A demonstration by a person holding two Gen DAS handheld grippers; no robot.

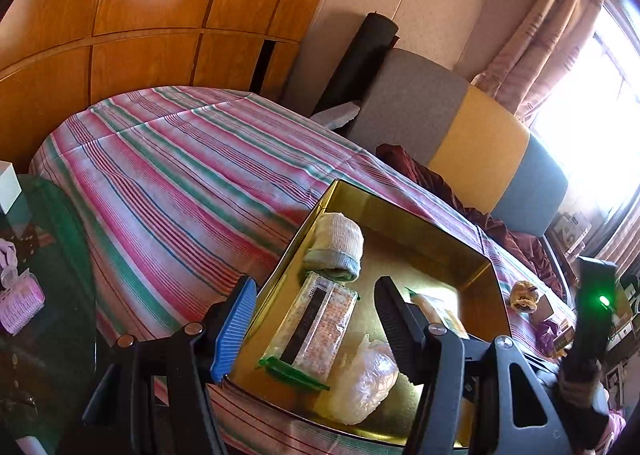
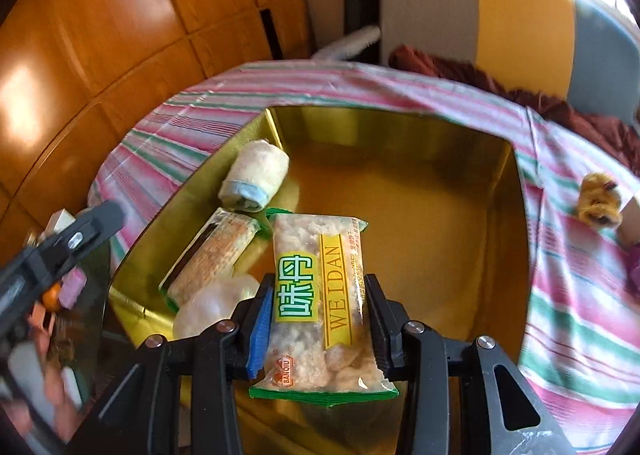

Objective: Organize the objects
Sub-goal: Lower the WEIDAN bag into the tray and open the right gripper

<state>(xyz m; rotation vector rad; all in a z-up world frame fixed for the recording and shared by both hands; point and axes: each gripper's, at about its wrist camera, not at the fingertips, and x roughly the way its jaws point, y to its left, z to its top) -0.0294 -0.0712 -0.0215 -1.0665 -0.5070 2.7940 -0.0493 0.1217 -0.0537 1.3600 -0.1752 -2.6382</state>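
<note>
A gold tin box (image 1: 400, 211) (image 2: 508, 223) lies open on the striped bedspread. Inside it are a rolled white towel (image 1: 336, 245) (image 2: 256, 175), a clear snack packet with a dark stripe (image 1: 316, 325) (image 2: 216, 255) and a crumpled clear plastic bag (image 1: 366, 379) (image 2: 212, 305). My right gripper (image 2: 316, 323) is shut on a snack packet with a green and yellow label (image 2: 320, 295) and holds it above the box. My left gripper (image 1: 312, 323) is open and empty over the box's near left edge.
A yellow plush toy (image 1: 524, 295) (image 2: 600, 199) lies on the bedspread (image 1: 180, 175) right of the box. A glass table with small items (image 1: 24, 295) stands at the left. A grey and yellow headboard (image 1: 472, 143) and a dark red cloth (image 1: 460, 191) are behind.
</note>
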